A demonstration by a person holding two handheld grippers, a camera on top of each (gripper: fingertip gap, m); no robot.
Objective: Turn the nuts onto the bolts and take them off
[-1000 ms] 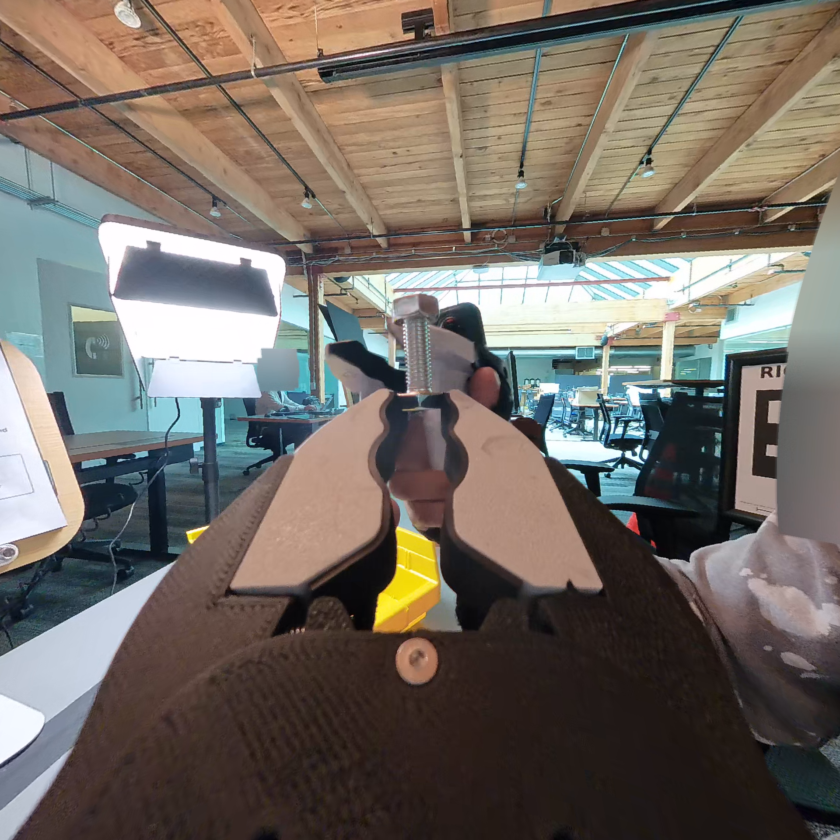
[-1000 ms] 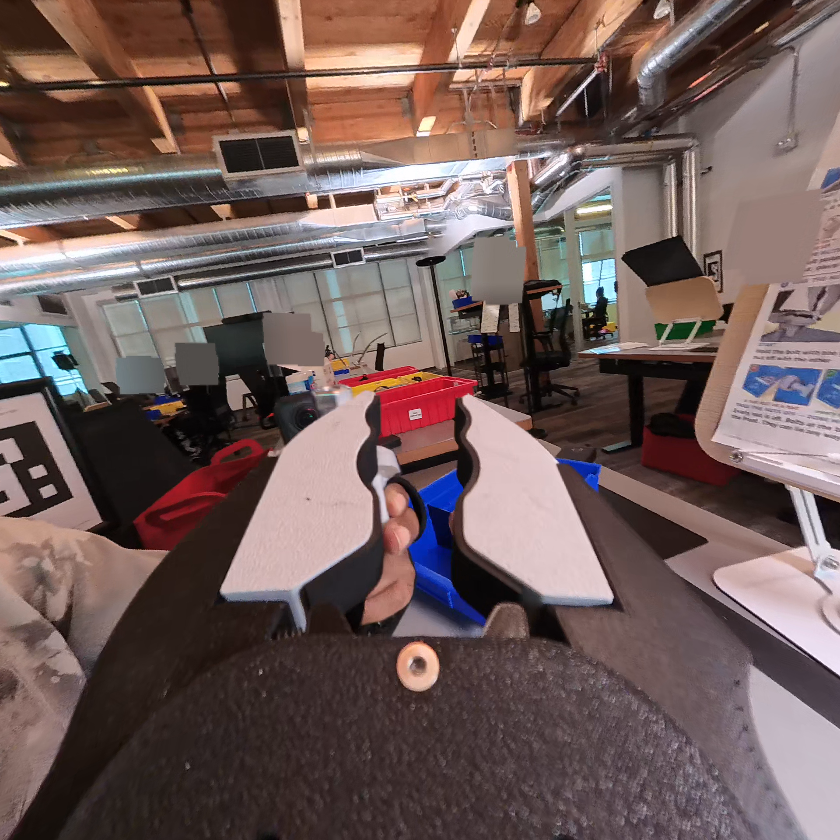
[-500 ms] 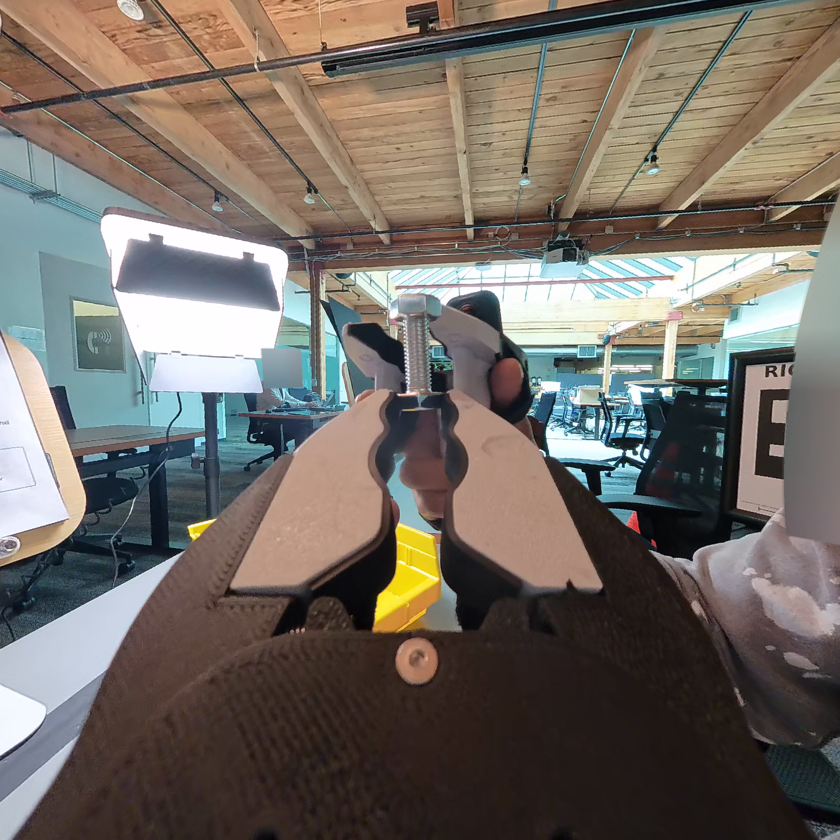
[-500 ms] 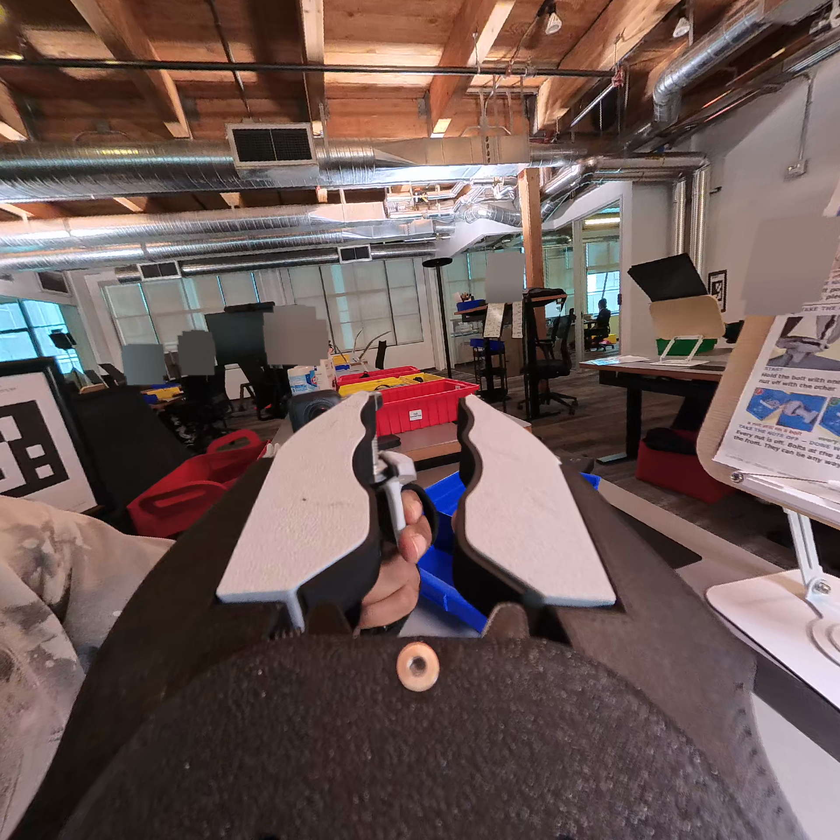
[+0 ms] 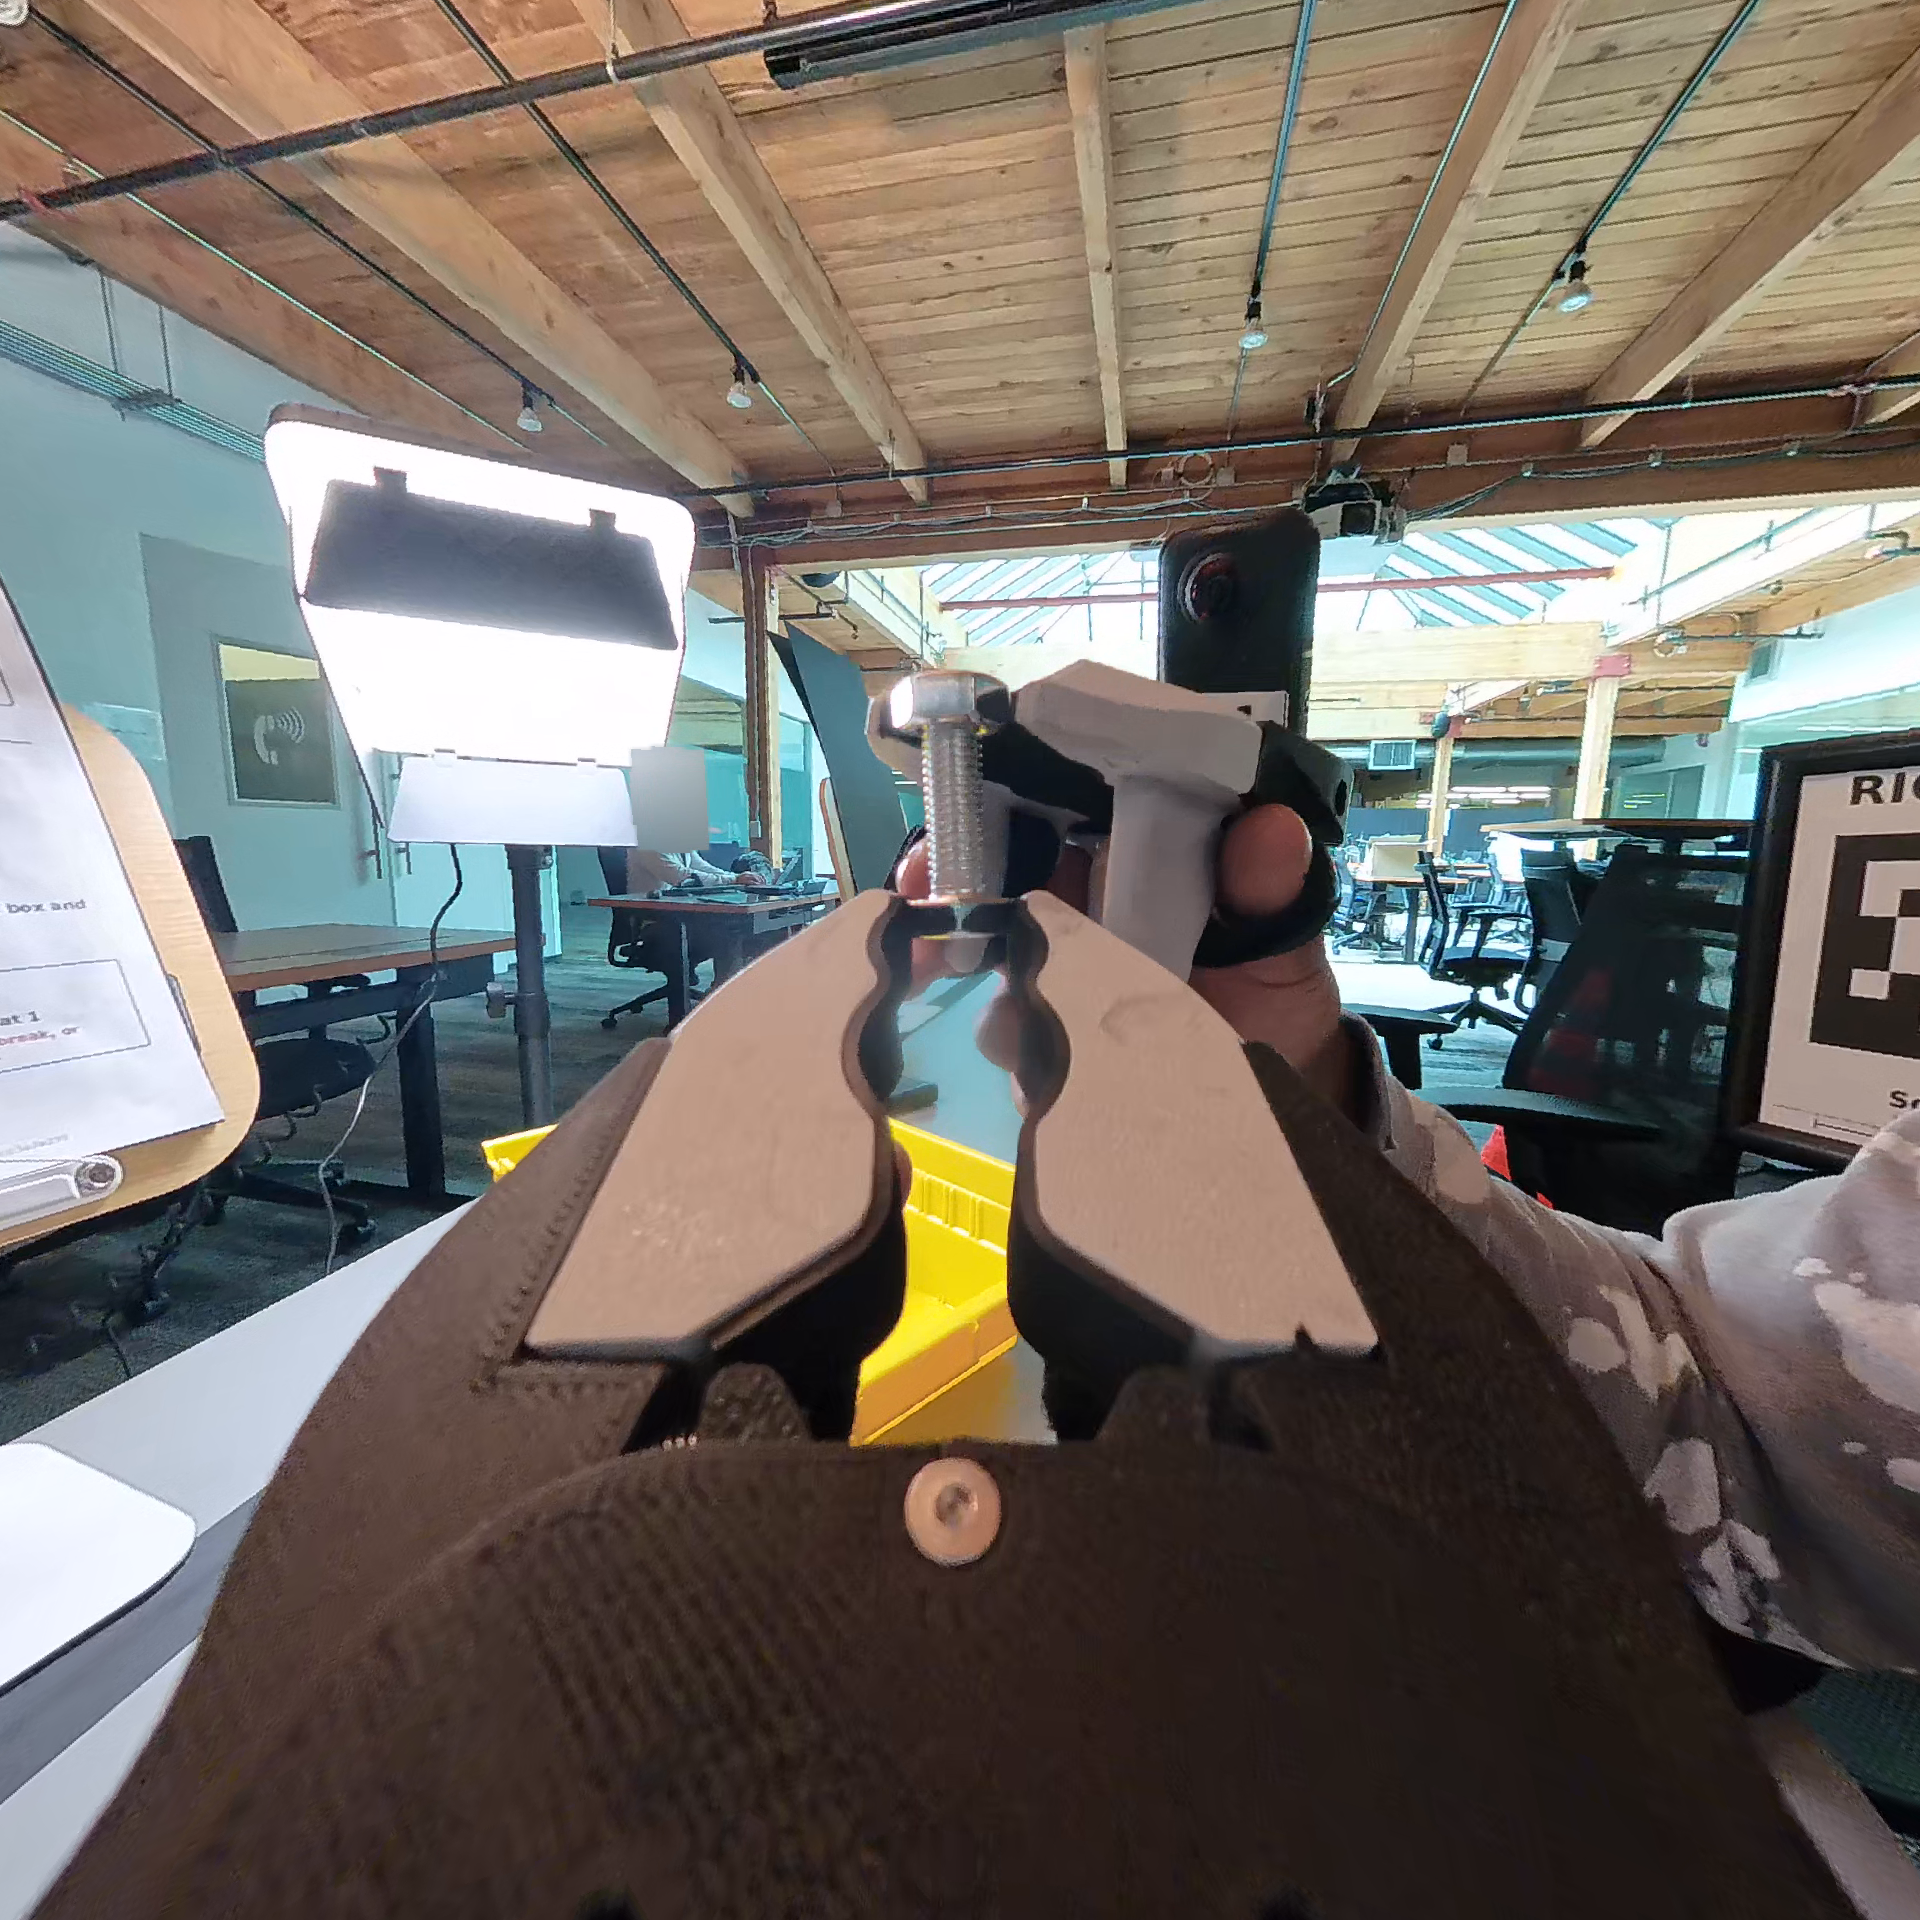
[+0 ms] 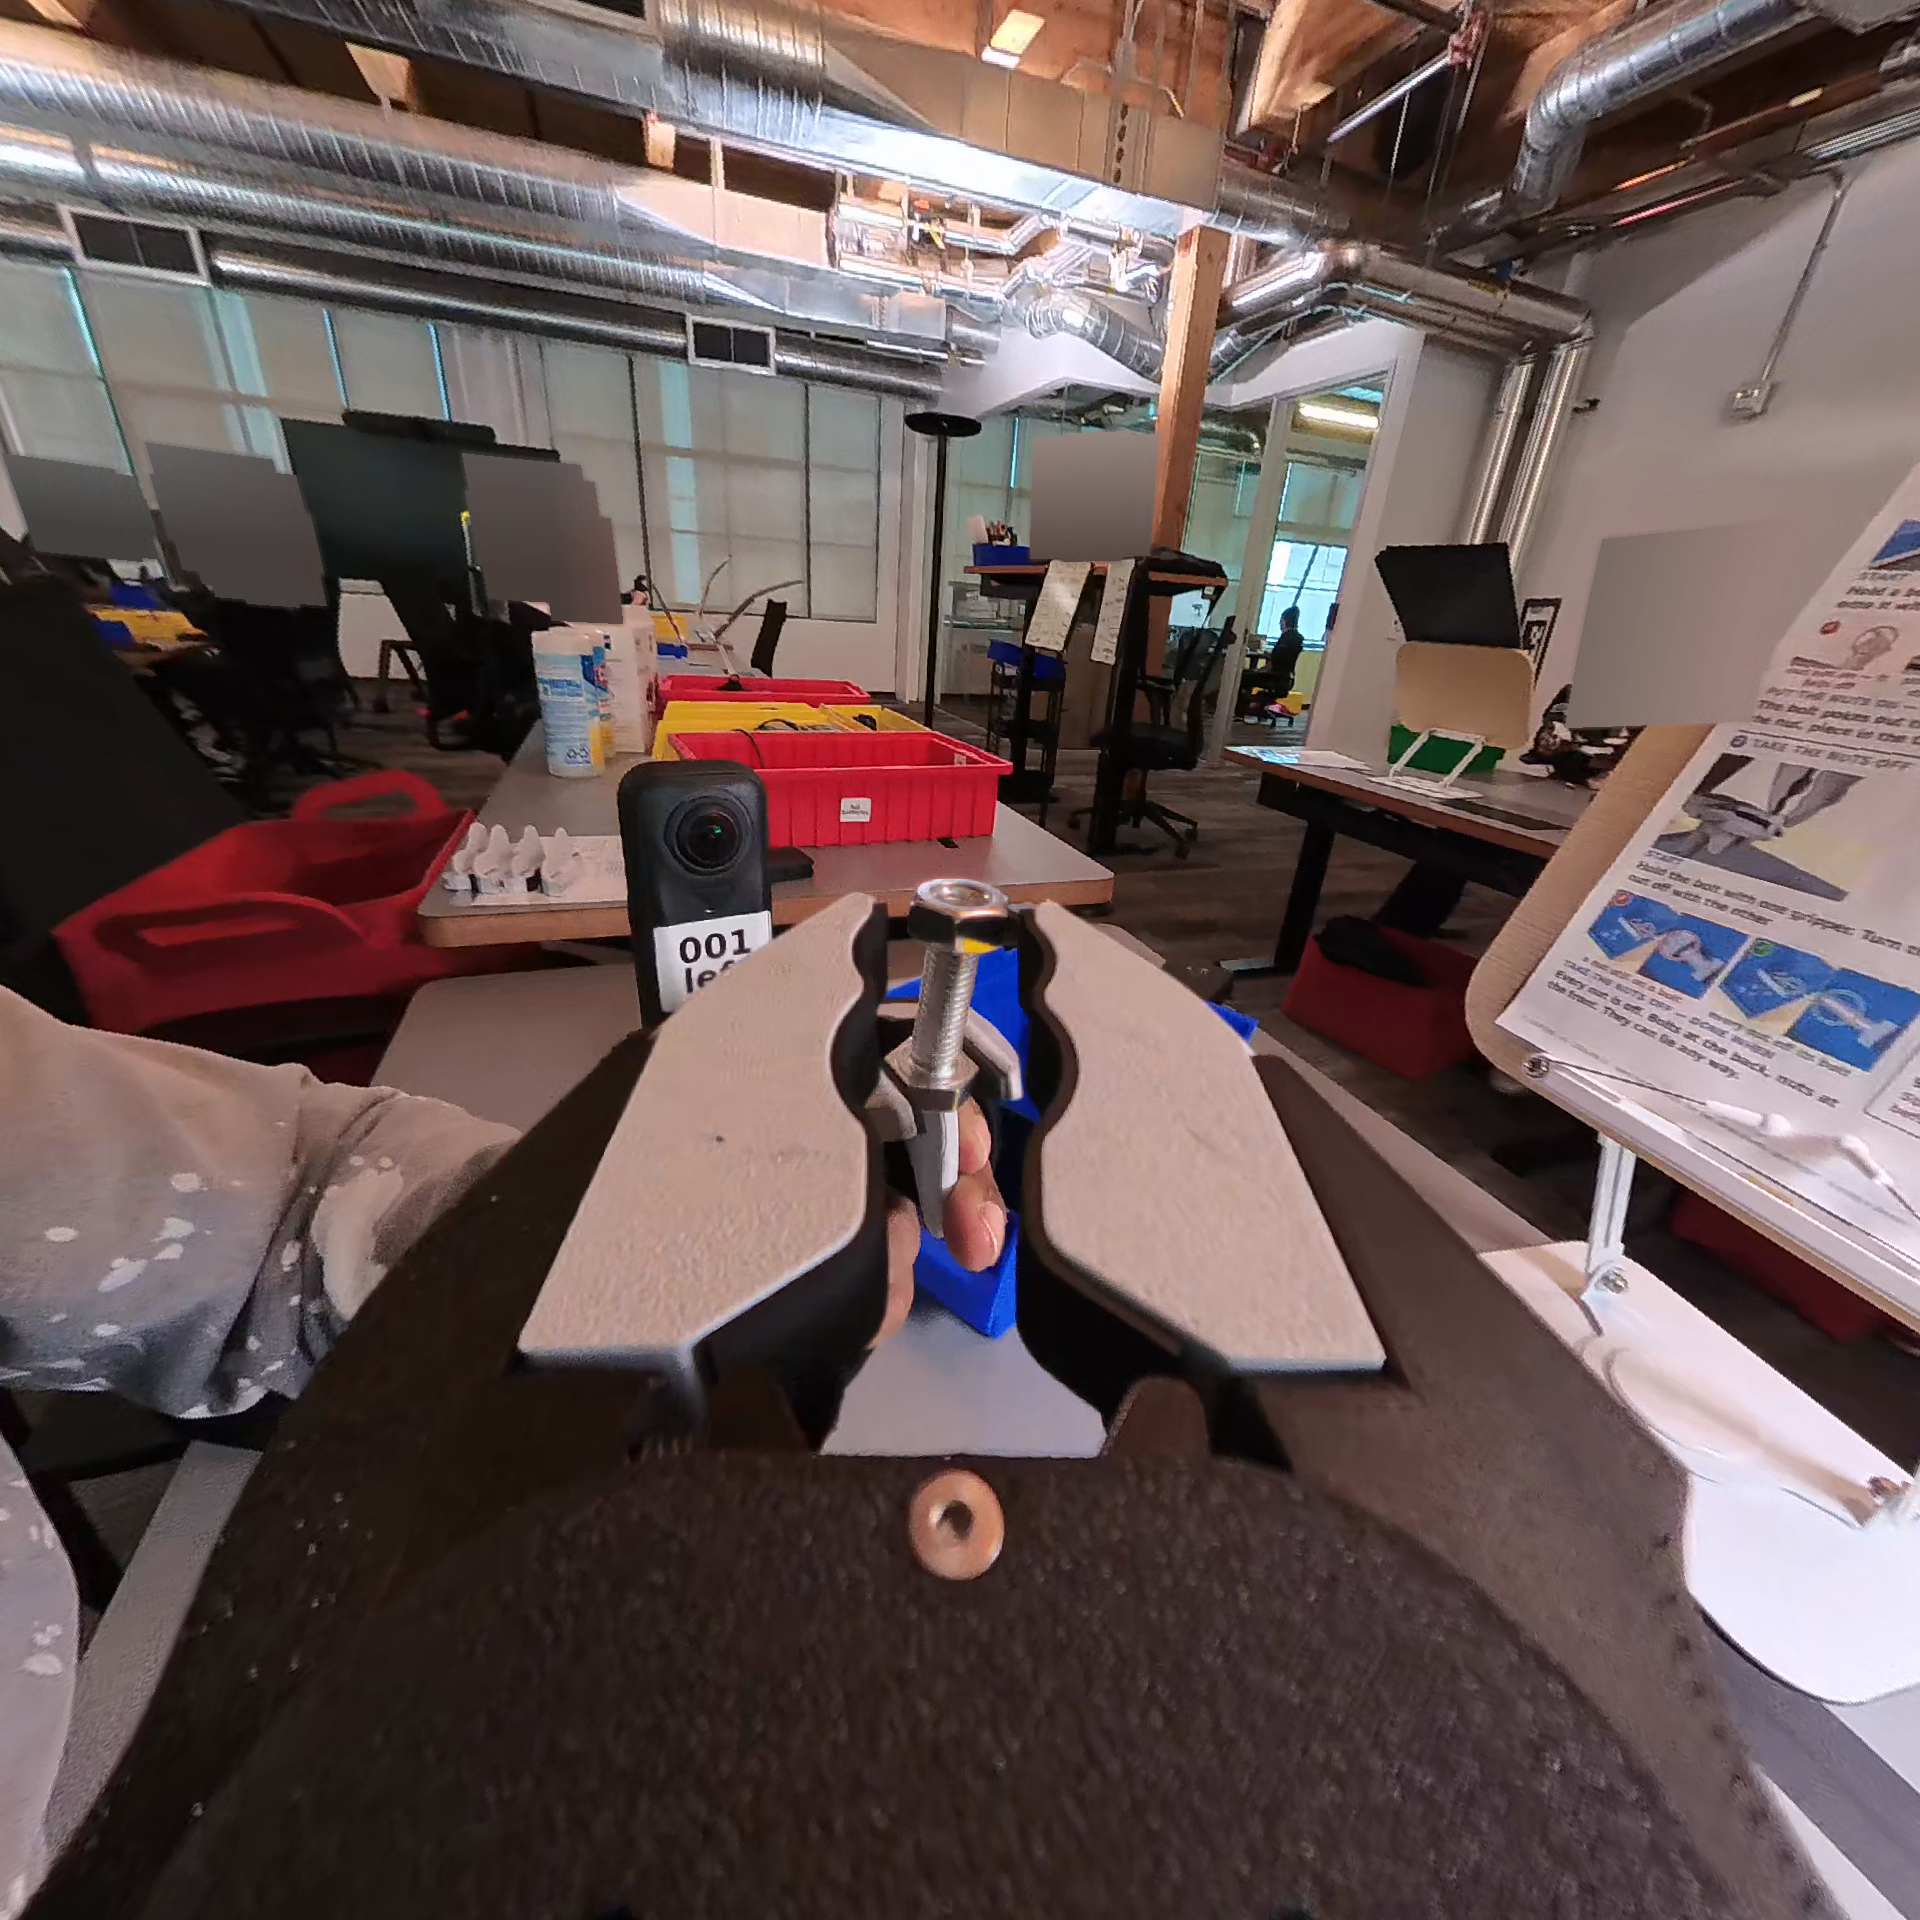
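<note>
A silver bolt stands upright with a hex piece at each end. I cannot tell which is the head and which the nut. My left gripper is shut on the lower hex piece. My right gripper is shut on the upper hex piece, and its threaded shaft runs down between my fingers. In the left wrist view the right gripper comes in from the right, with a finger on each side of the upper hex. In the right wrist view the left gripper's fingertips clamp the lower hex.
A yellow bin lies on the grey table below the left gripper and a blue bin below the right one. An instruction board on a white stand is at the right, another board at the left. A lamp panel stands behind.
My right gripper came in around the bolt's upper hex piece and its fingers closed on it. My left gripper kept its hold on the lower end and barely moved.
</note>
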